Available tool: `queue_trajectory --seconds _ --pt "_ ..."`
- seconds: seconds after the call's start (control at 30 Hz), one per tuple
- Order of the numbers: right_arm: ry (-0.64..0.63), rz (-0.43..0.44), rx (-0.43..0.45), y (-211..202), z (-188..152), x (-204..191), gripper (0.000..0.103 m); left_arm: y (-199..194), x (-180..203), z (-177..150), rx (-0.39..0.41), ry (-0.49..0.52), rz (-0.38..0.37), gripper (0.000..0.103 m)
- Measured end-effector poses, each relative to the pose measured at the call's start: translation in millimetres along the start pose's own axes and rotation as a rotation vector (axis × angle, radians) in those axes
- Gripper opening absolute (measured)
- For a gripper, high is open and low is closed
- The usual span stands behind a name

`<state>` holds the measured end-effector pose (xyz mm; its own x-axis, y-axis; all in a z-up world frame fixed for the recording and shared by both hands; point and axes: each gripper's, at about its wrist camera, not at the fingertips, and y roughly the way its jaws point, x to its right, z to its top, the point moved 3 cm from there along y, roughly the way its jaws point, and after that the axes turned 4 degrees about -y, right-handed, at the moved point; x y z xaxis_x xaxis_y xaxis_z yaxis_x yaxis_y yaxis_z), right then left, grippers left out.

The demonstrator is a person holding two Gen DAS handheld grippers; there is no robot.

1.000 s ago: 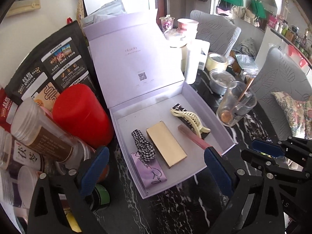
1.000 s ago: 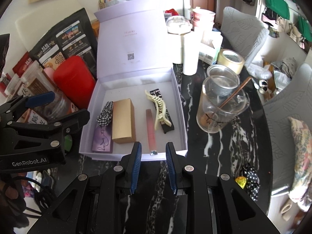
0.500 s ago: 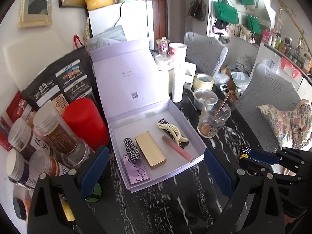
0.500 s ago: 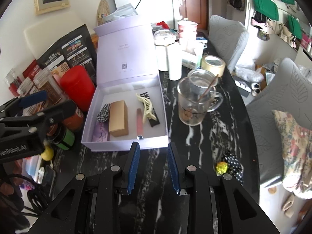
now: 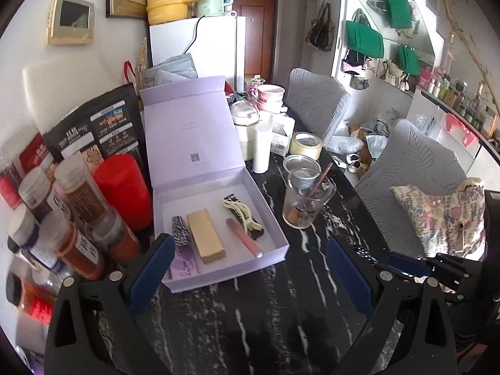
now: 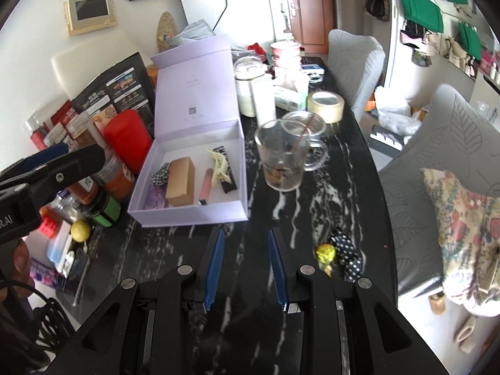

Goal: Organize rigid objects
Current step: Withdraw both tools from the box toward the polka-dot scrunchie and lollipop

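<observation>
An open lilac box (image 5: 275, 251) (image 6: 193, 215) lies on the black marble table, lid upright. Inside lie a gold box (image 5: 205, 235) (image 6: 182, 180), a pink lipstick tube (image 5: 243, 241) (image 6: 206, 185), a cream hair claw (image 5: 242, 215) (image 6: 219, 164), a checkered scrunchie (image 5: 180, 234) (image 6: 160, 177) and a lilac card (image 5: 183, 265). My left gripper (image 5: 250, 273) is wide open and empty, raised in front of the box. My right gripper (image 6: 247, 262) is open and empty, above the table to the box's right front.
A glass mug (image 5: 304, 200) (image 6: 286, 156) with a stick stands right of the box. A red canister (image 5: 123, 187) and spice jars (image 5: 75, 237) crowd the left. A tape roll (image 6: 325, 106), white cups and a polka-dot scrunchie (image 6: 345, 251) with a yellow ball are on the table.
Both grippers have pulled back and up from the box, so it looks smaller and farther. The right gripper's jaws have opened wider. The box contents have not moved.
</observation>
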<state>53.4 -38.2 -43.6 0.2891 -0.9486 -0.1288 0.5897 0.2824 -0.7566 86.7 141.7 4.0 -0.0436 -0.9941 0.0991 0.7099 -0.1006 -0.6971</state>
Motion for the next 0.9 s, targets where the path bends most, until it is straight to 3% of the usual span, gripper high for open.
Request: queue_trajectory --seconds 0.37,0.73,0.9 --pt "-0.001 0.025 -0.074 12.8 -36.4 53.2 0.03 12.5 43.4 -41.9 -0.078 -0.072 0.018 0.1" --pt "0.034 0.019 -0.115 63.2 -60.0 80.3 0.03 38.1 48.5 -71.4 -0.167 -0.132 0.042 0.1" --pt "0.078 -0.006 -0.101 83.6 -57.0 90.9 0.03 58.7 46.6 -69.7 -0.169 -0.1 0.062 0.1"
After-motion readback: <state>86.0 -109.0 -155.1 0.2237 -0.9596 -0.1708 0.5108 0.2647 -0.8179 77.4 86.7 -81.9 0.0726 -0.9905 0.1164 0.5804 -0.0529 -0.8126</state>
